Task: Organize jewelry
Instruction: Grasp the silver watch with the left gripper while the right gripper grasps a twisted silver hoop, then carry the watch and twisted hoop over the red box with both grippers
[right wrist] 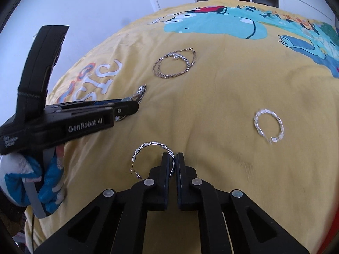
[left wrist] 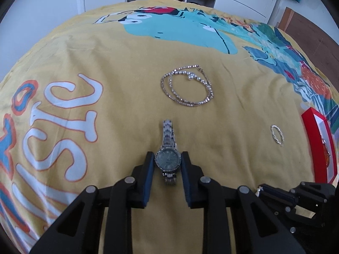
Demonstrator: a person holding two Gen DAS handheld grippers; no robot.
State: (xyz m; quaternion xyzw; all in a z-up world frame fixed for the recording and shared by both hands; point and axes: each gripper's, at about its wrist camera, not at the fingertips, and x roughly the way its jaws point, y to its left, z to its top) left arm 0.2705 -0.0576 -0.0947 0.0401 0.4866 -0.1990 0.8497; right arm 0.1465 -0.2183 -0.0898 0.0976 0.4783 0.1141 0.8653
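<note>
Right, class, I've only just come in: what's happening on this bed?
A person is sorting jewelry on a yellow bedspread, one tool in each hand. The left tool is closed around a watch at its face. The right tool has pinched a twisted hoop earring. A matching hoop and a heap of bracelets lie loose farther out. A red box sits open at the right edge.
</note>
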